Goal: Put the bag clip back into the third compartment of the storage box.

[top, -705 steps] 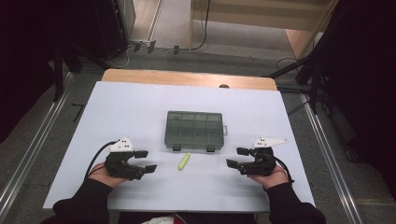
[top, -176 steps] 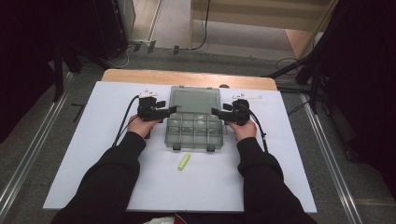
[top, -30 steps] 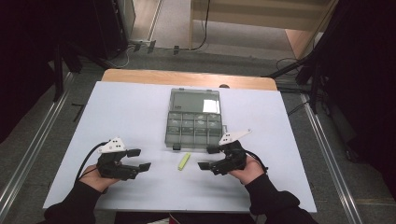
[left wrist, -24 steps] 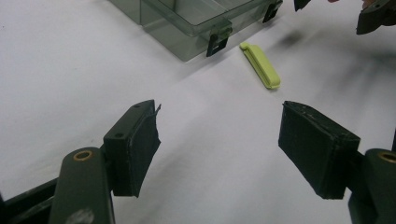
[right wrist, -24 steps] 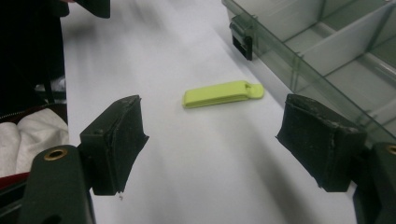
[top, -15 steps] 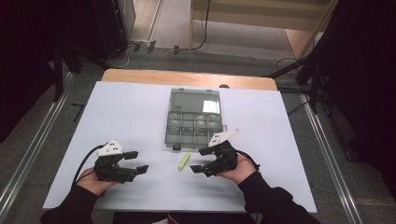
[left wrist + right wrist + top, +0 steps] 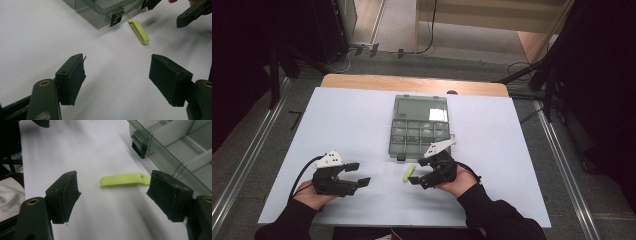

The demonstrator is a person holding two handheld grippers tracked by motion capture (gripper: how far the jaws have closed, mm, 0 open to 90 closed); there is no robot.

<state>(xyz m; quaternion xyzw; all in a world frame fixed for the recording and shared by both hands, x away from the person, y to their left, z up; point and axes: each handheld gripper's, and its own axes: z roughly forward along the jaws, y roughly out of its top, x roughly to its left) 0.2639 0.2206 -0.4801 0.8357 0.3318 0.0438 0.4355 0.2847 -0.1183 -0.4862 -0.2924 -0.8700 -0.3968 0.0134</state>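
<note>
Matte white table (image 7: pixel 362 130) carries a clear, smoky plastic organiser box (image 7: pixel 418 131), lid open, with rectangular compartments. Flat yellow-green plastic clip (image 7: pixel 409 173) lies just beside the box's front latch. Right gripper (image 7: pixel 418 179) is spread wide around the clip, not touching; left gripper (image 7: pixel 358 176), also spread, is empty, well apart from the box.

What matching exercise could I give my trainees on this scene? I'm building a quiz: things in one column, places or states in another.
Things:
1. yellow-green clip
2. organizer box
3. left tongs
4. right tongs

Places or states:
A. lid open, compartments showing
B. open, apart at the table's near left
C. flat on the white table, just before the box
D. open, right beside the clip

Pairs: 1-C, 2-A, 3-B, 4-D
</note>
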